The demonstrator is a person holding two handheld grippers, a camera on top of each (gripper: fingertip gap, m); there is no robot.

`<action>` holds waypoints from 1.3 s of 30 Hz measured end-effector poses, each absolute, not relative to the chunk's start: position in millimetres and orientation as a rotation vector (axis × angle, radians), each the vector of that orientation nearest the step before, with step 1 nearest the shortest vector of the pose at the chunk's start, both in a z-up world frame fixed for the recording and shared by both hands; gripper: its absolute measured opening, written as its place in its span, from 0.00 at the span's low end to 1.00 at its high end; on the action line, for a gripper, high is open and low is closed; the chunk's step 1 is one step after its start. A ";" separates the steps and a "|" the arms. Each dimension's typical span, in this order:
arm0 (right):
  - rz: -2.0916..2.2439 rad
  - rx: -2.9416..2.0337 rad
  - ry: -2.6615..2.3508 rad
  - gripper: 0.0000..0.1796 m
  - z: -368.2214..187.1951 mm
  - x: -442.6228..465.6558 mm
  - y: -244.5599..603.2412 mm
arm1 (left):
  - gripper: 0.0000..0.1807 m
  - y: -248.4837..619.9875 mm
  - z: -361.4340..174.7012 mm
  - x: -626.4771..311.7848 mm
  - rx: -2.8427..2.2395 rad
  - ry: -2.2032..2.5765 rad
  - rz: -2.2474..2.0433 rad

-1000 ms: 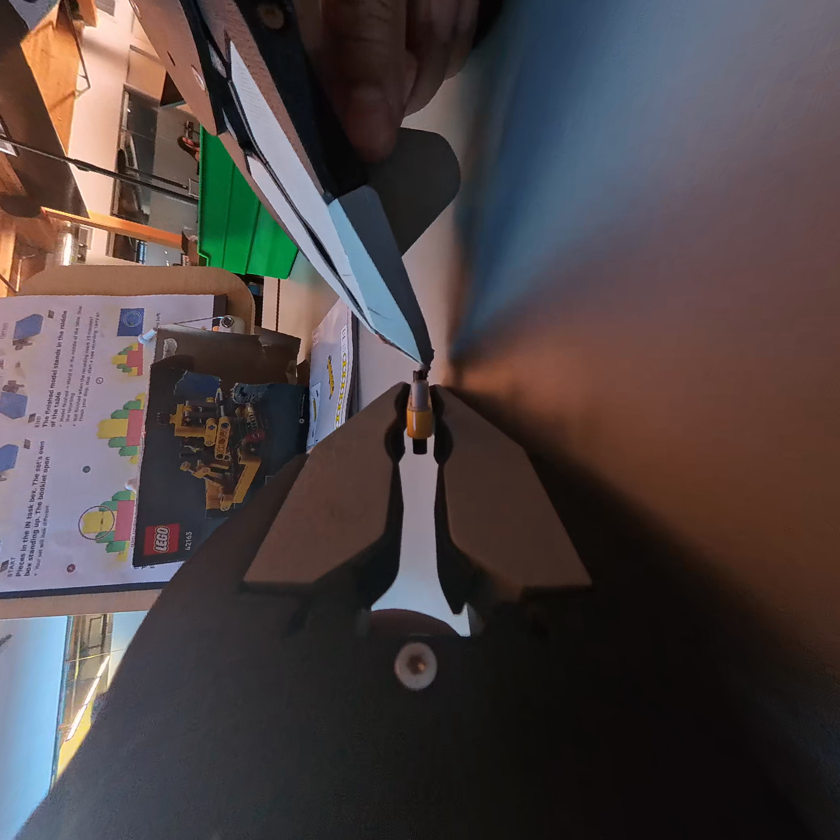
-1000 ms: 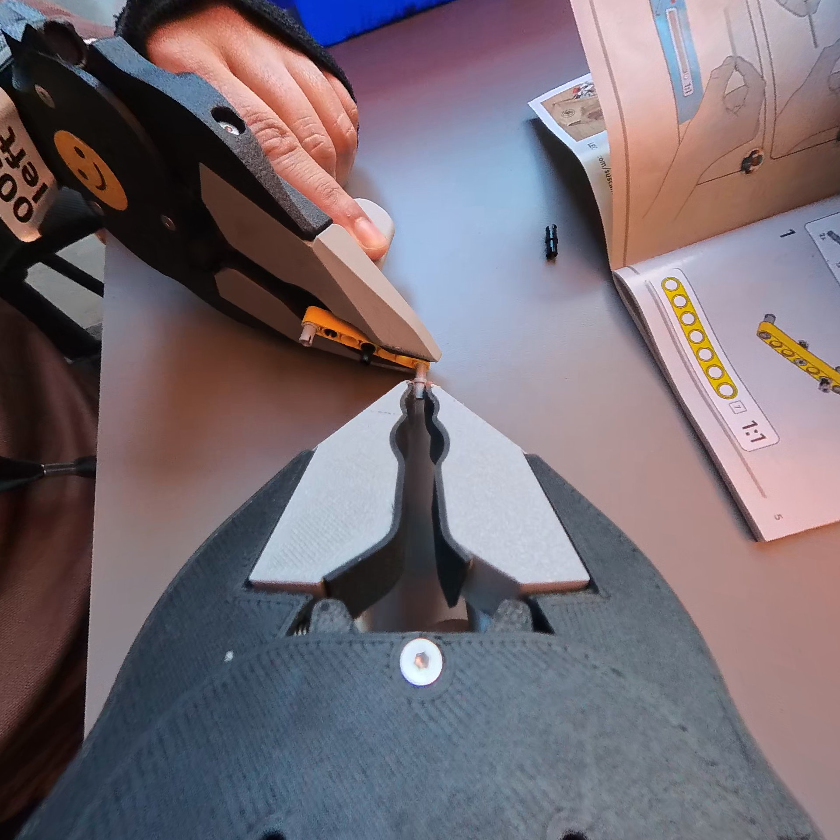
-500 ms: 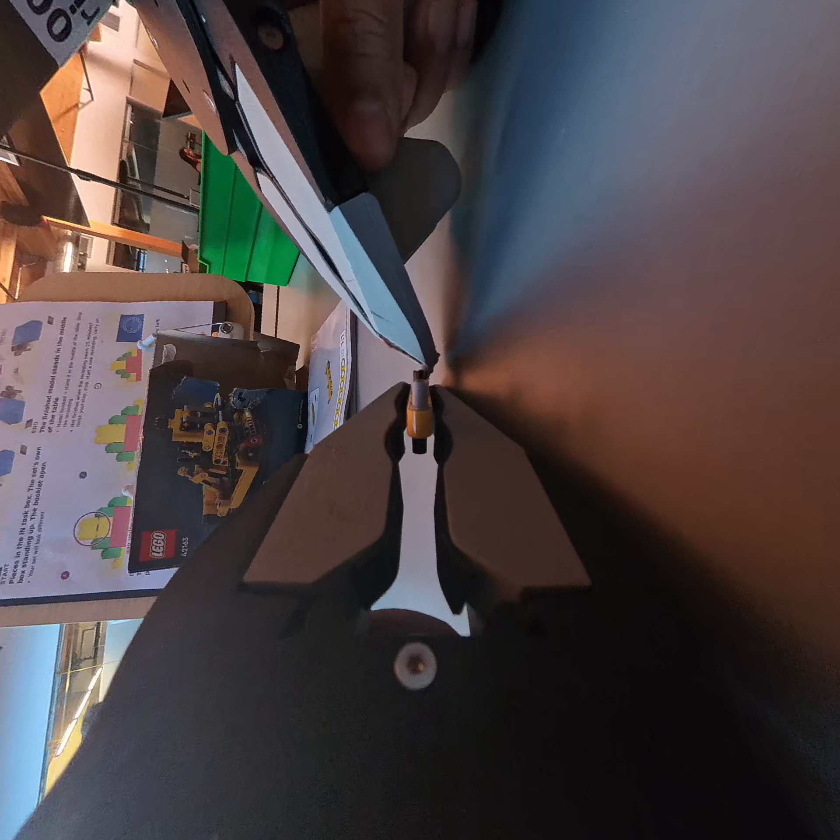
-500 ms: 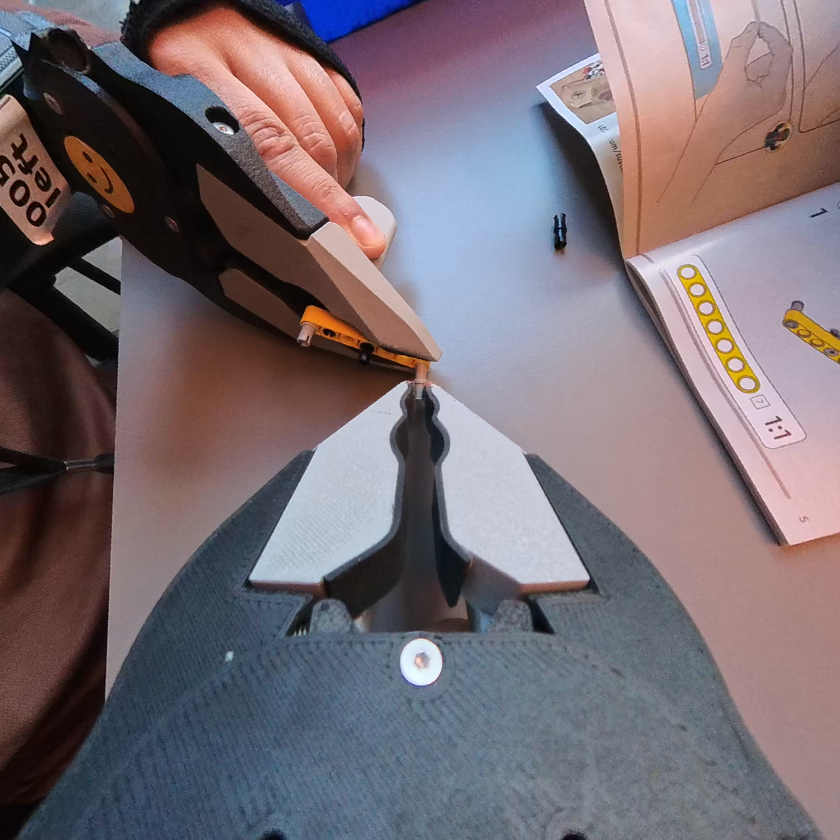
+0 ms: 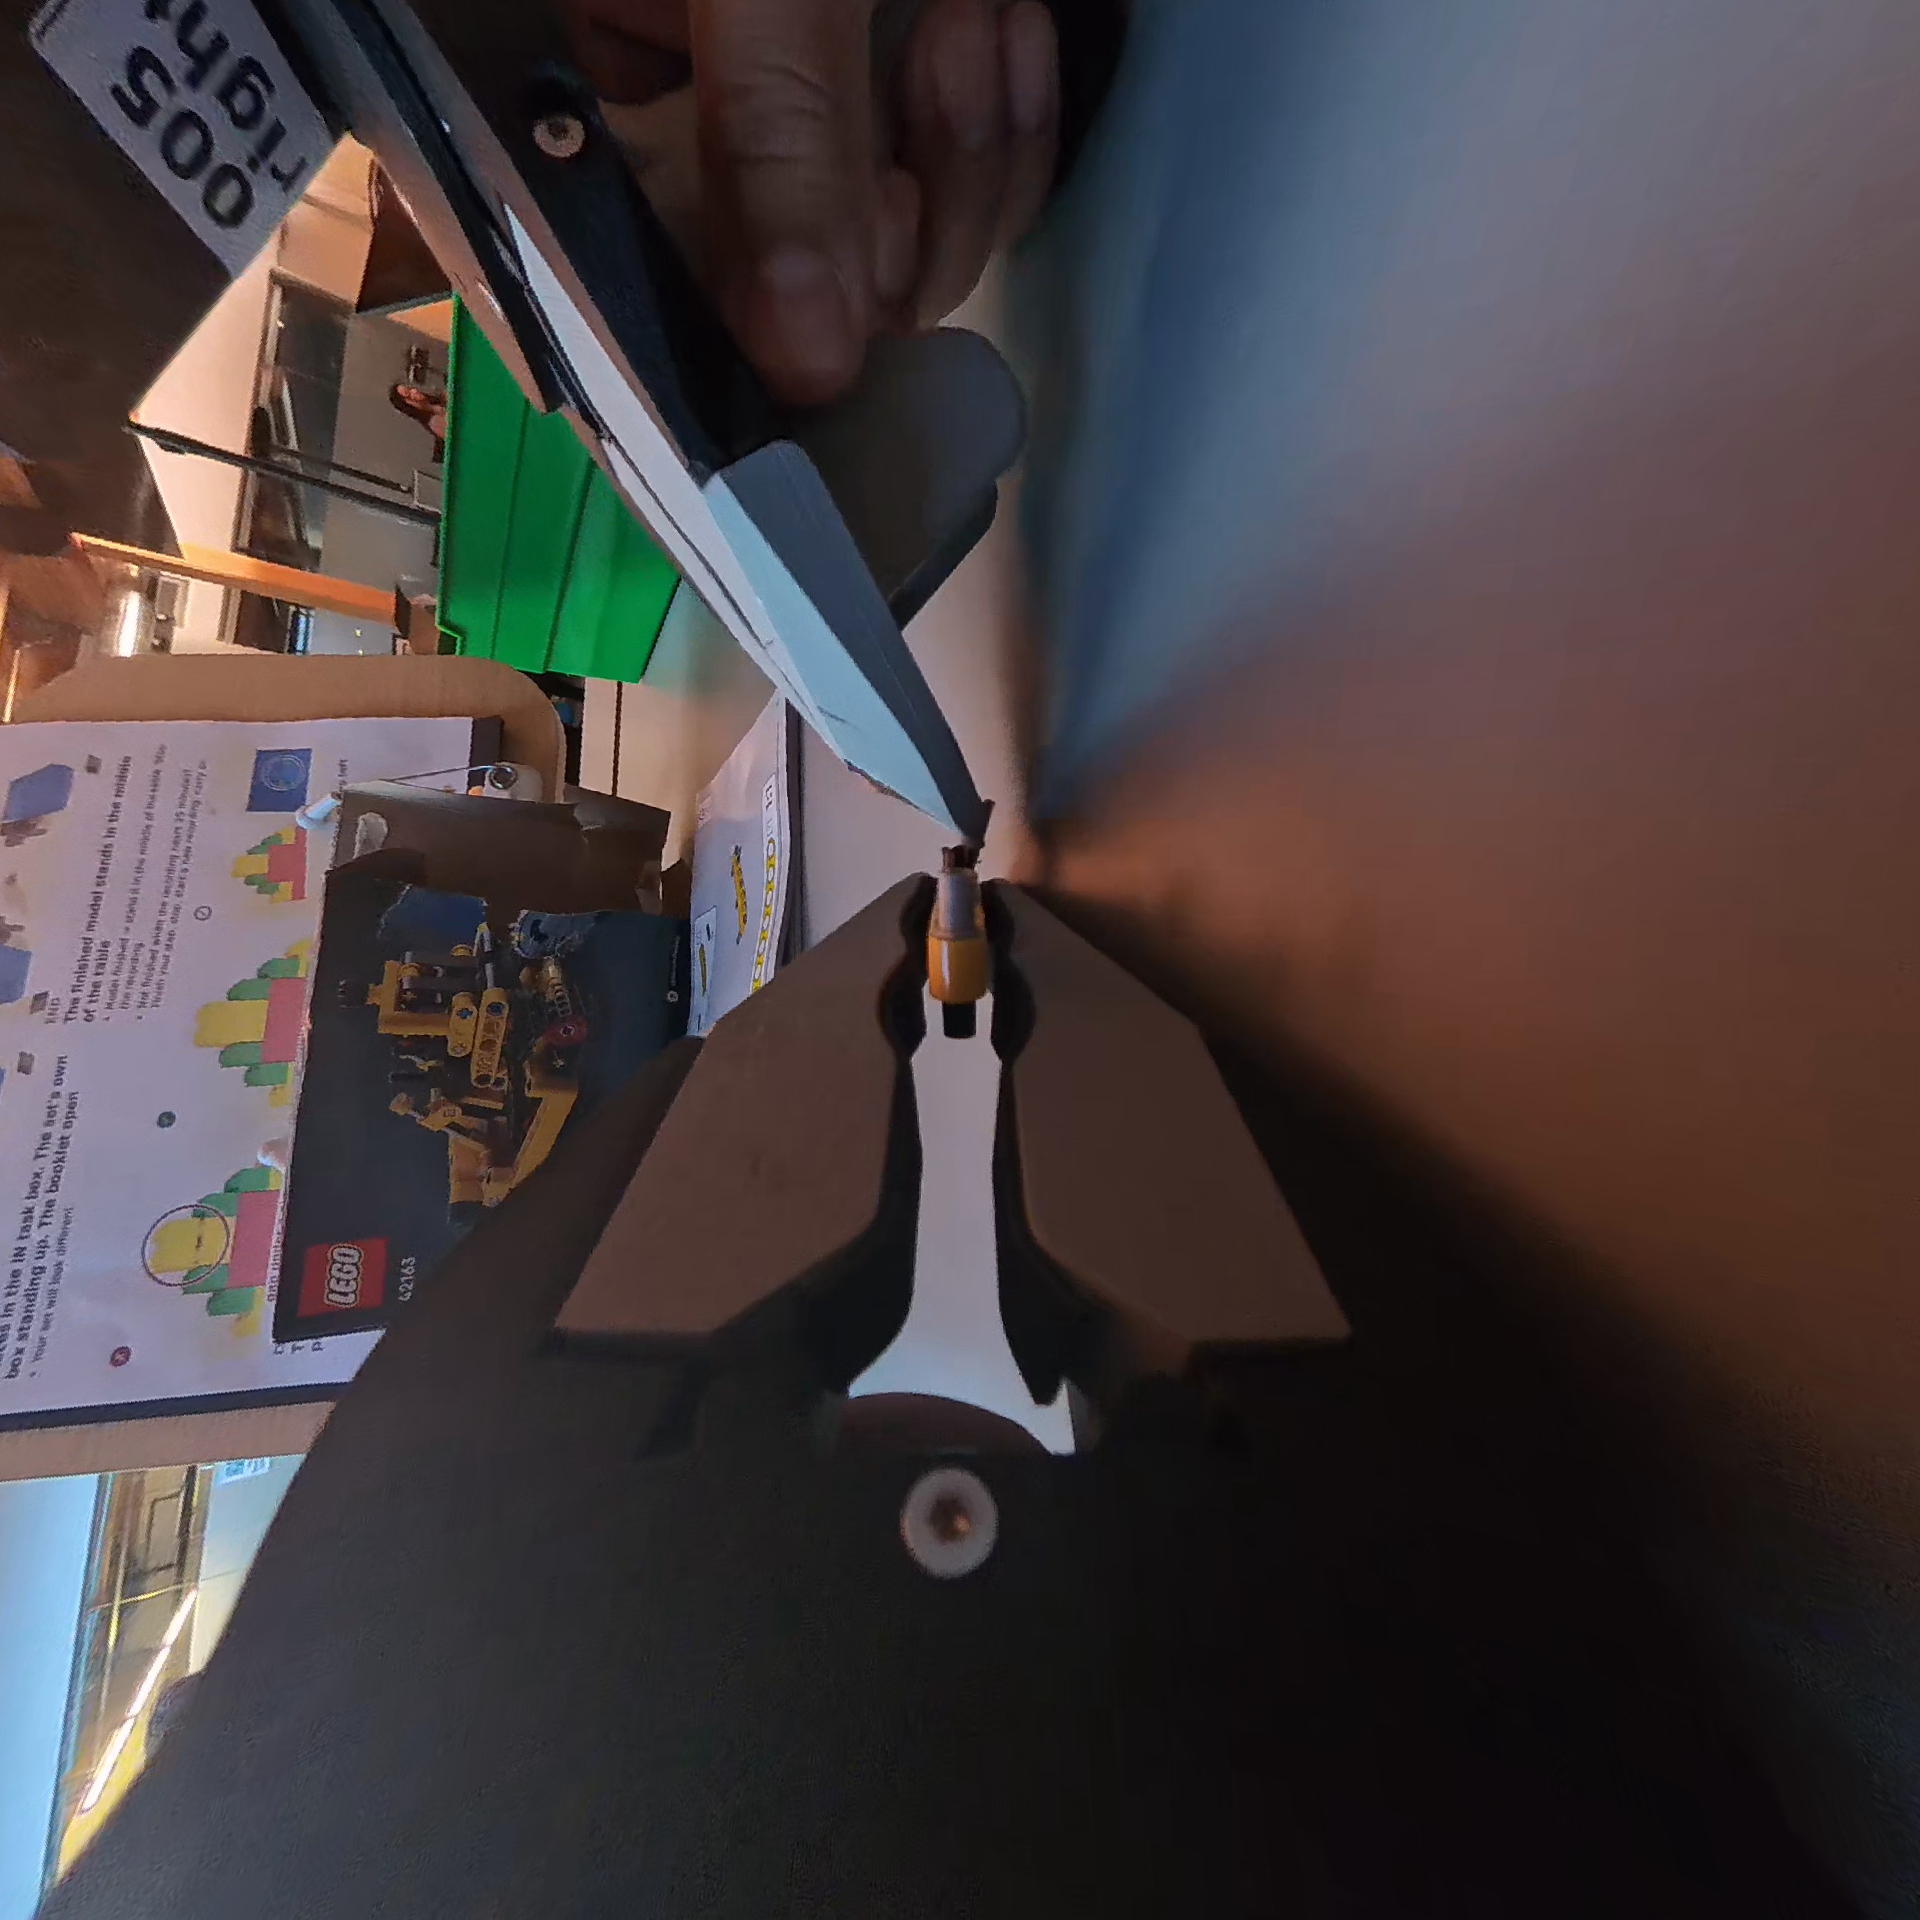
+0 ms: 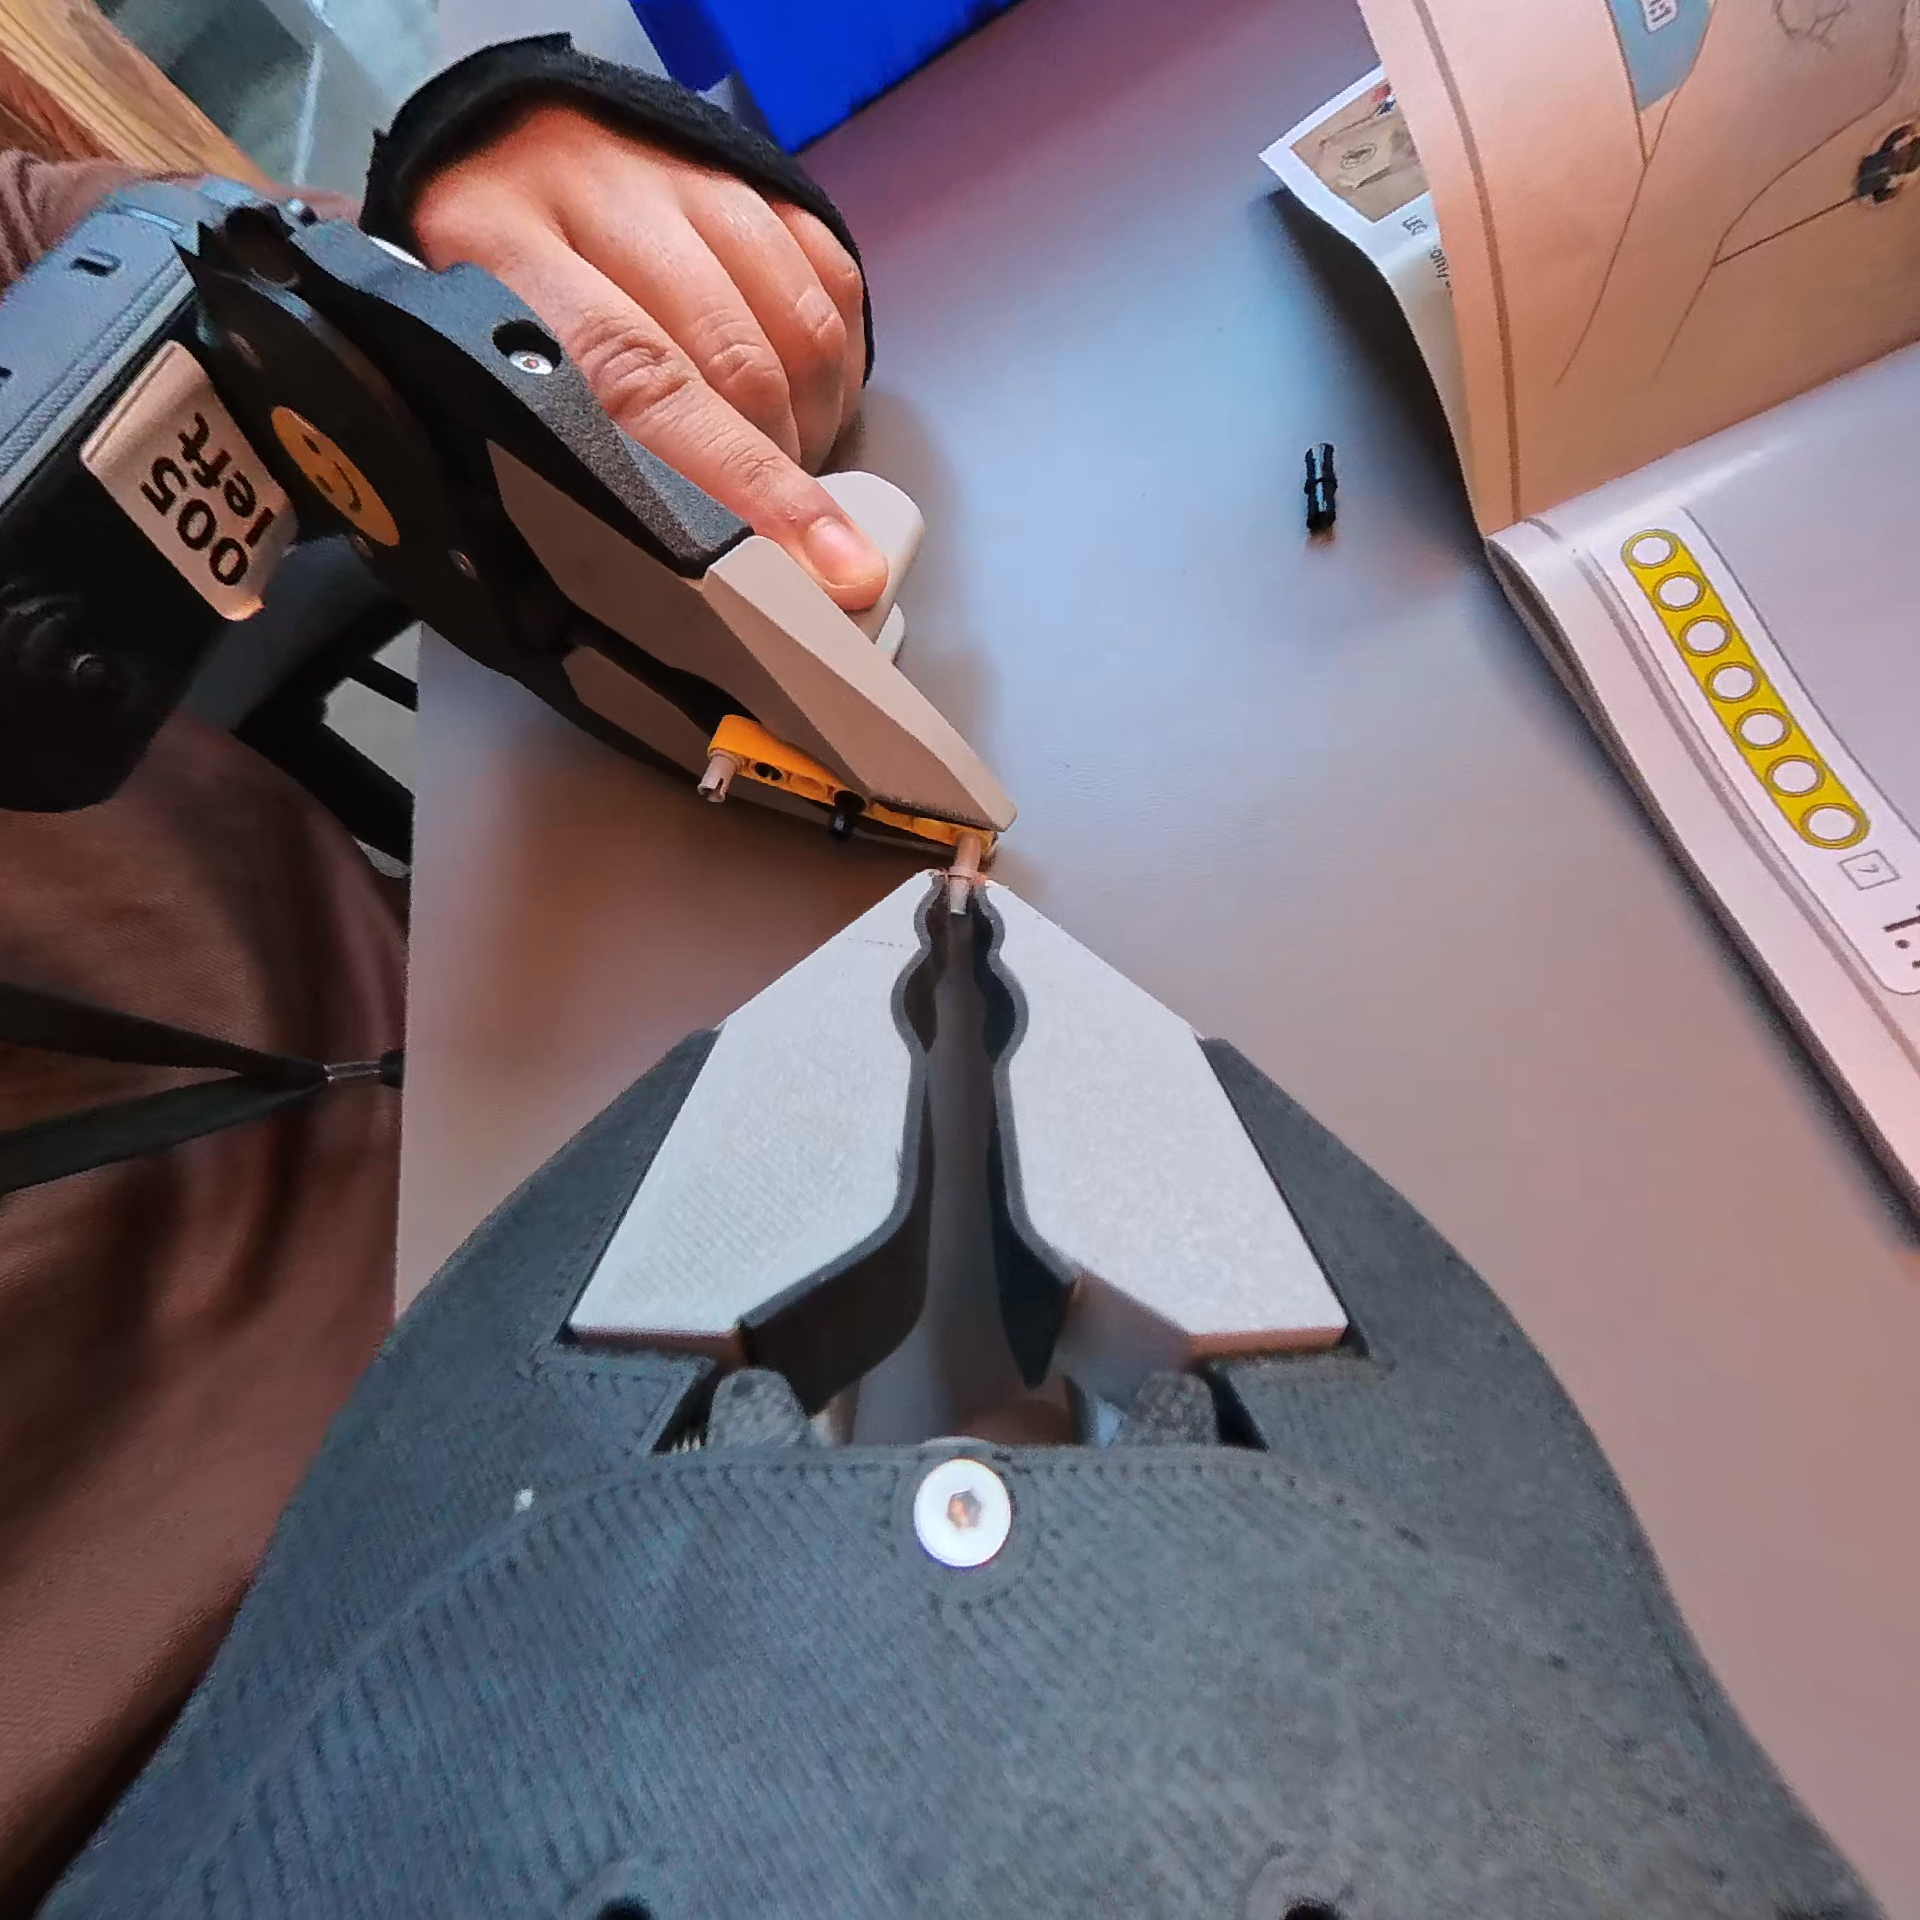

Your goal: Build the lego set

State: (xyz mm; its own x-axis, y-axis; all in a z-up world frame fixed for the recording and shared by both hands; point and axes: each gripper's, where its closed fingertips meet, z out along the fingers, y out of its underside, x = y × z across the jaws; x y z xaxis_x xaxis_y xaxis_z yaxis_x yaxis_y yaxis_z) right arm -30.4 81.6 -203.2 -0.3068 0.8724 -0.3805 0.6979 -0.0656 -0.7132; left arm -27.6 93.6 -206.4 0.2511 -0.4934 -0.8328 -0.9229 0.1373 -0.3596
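My left gripper point(image 5: 956, 904) is shut on a yellow lego beam point(image 5: 956, 961), seen end-on. In the right wrist view the same beam point(image 6: 790, 774) lies between the left gripper's point(image 6: 982, 826) jaws, with a tan pin at its far end and a black pin in its side. My right gripper point(image 6: 958, 891) is shut on a small tan pin point(image 6: 961, 873) whose tip meets the near end of the beam. In the left wrist view the right gripper point(image 5: 971, 821) comes in from the upper left, tip to tip with mine.
An open instruction booklet point(image 6: 1714, 665) lies at the right. A loose black pin point(image 6: 1320, 488) lies on the grey table point(image 6: 1195, 779). The lego box point(image 5: 447, 1091), a printed sheet point(image 5: 135, 1039) and a green bin point(image 5: 540, 561) are behind. A blue bin point(image 6: 810, 42) stands far back. Less than 4 cm separates the two grippers' tips.
The right gripper has drawn back and tilted a little, so more of the left gripper and hand shows. The two gripper tips stay together with pin against beam.
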 end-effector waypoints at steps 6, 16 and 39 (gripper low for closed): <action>1.438 -1.809 -1.964 0.00 -201.4 -28.5 80.3 | 0.03 92.2 -206.0 -25.8 -1.457 1.428 0.579; 1.460 -1.864 -1.912 0.00 -201.6 -31.0 83.4 | 0.03 94.6 -206.1 -27.8 -1.495 1.398 0.561; 1.028 -1.513 -2.119 0.03 -210.1 -25.0 79.5 | 0.03 100.7 -205.5 -39.3 -1.513 1.380 0.659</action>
State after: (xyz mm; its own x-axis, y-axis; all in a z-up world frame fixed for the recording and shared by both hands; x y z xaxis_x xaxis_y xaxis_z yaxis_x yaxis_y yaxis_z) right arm -25.0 79.5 -210.1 -0.3744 0.9179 -0.1314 0.6714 0.1707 -0.7212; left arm -39.3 100.7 -205.5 0.2173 -0.4426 -0.8700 -0.9548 0.0889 -0.2837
